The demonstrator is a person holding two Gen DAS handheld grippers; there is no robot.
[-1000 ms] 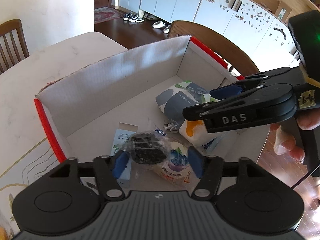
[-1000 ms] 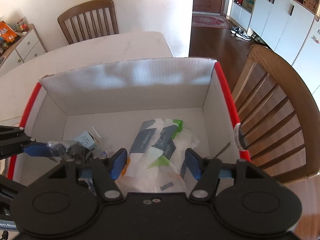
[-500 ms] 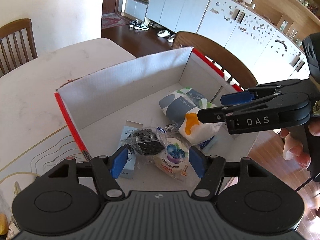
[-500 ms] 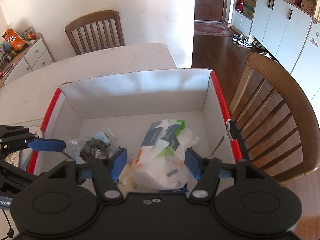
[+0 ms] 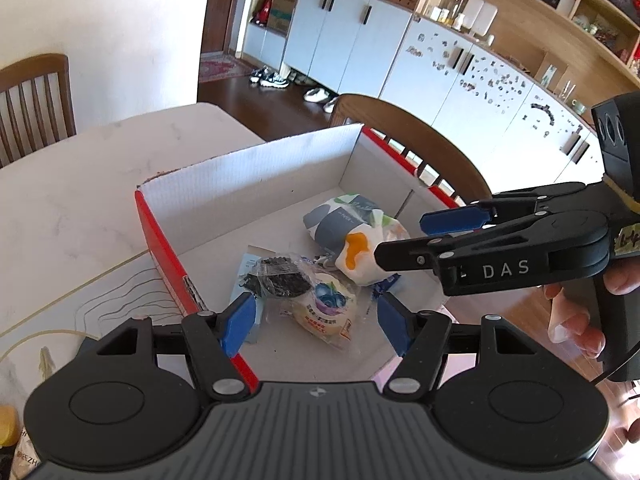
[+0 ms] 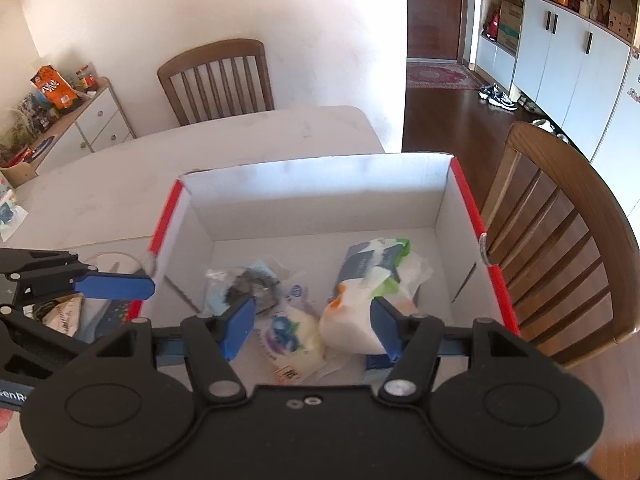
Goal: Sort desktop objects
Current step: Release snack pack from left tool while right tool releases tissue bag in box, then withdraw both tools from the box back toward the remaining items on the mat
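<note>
Both the left hand-held gripper [image 5: 314, 322] and right hand-held gripper [image 6: 312, 328] hang wide and empty above the cardboard box [image 6: 320, 184], probably because the snack packets [image 5: 320, 300] already lie sorted inside it.

The left gripper [image 5: 314, 322] hangs with its blue fingers [image 5: 239, 322] spread wide, nothing between them. The right gripper [image 5: 416, 236] reaches in from three o'clock — likewise agape and empty — gripped by a bare hand [image 5: 576, 320].
</note>
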